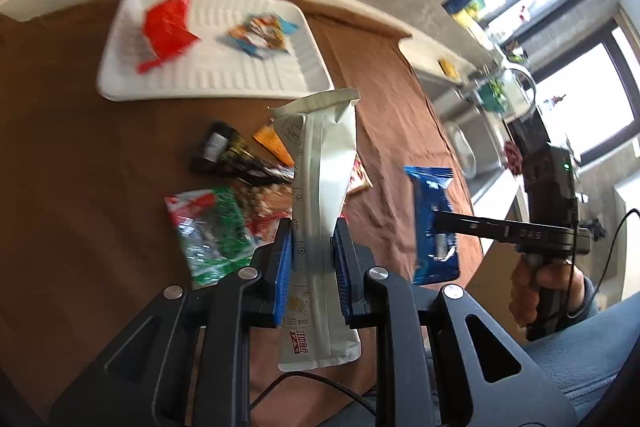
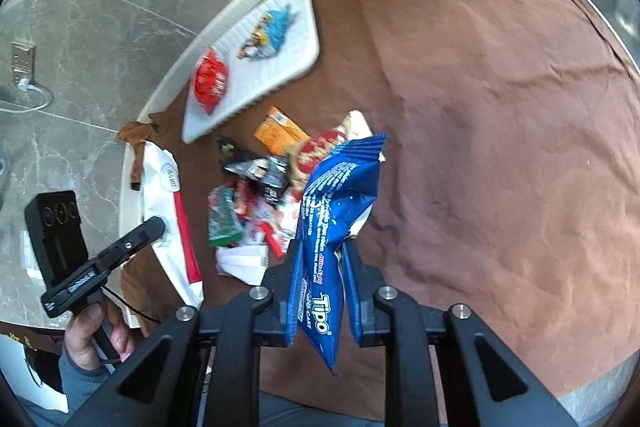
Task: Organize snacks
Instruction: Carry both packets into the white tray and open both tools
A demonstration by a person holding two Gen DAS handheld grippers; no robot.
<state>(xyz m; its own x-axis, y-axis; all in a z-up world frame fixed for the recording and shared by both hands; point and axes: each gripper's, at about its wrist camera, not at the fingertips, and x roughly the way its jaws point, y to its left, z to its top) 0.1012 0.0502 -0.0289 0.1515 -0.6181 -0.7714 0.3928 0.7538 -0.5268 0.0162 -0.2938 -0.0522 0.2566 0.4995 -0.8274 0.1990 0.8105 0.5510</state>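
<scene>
Through my left wrist camera, my left gripper pinches a tall white packet between its blue pads, the packet standing upright and clear of the brown cloth. I take the white tray as my landmark. It lies on the cloth beyond the packet, and on it rest a red packet and a blue-and-orange packet, apart from each other. Nearer to me than the tray sits a loose heap: a black packet, an orange packet and a green packet. To the right of the tray, and nearer, my right gripper grips a blue packet held off the cloth, with my hand on its handle.

Through my right wrist camera, my right gripper is clamped on the blue packet, marked "Tipo". The tray lies beyond it to the left, by the table's pale edge, bearing the red packet and the blue-and-orange one. Between tray and my jaws lies the heap, the orange packet closest to the tray. Left of the heap, my left gripper holds the white packet.
</scene>
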